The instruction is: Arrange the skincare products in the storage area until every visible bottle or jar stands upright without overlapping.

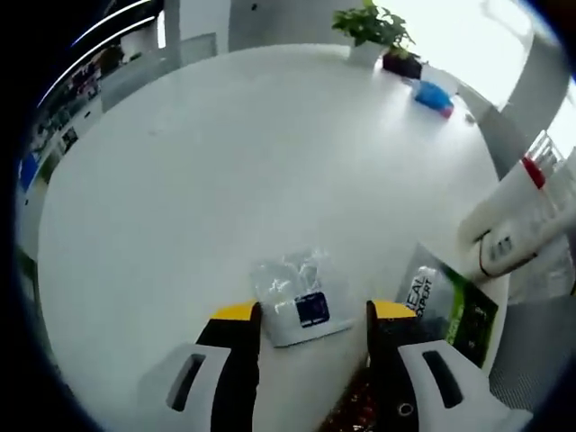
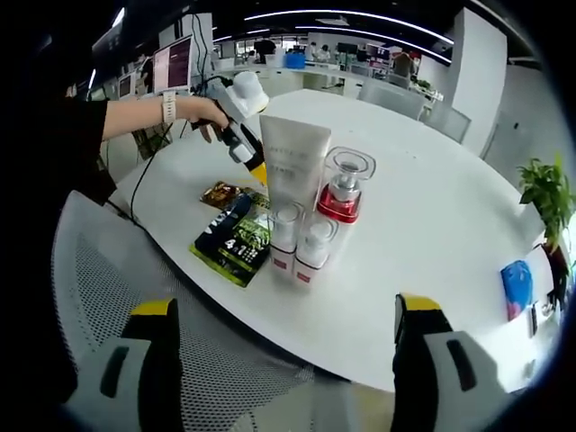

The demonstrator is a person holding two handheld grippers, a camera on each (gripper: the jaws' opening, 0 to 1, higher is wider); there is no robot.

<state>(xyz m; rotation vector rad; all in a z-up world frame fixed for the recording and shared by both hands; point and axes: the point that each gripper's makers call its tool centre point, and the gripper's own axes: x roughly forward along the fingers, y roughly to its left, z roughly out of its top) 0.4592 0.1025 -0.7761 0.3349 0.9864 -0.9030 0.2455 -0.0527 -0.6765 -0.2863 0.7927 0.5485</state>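
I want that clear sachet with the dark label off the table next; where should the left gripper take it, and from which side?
The sachet lies flat on the white table, directly ahead between the open jaws of the left gripper. Flat, it offers no height to pinch, so probably tip the gripper down from above and close across the near, labelled end, one jaw on each long edge. The crinkled far end looks floppier.

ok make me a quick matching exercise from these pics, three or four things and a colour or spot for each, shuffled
Things:
1. tall tube
2. clear-capped bottle
3. dark green packet
4. clear sachet

Descriptions:
A. flat on the table, between the left gripper's jaws
B. red body
C. white, standing at the back of the group
D. flat on the table near its edge

Pairs: 1-C, 2-B, 3-D, 4-A
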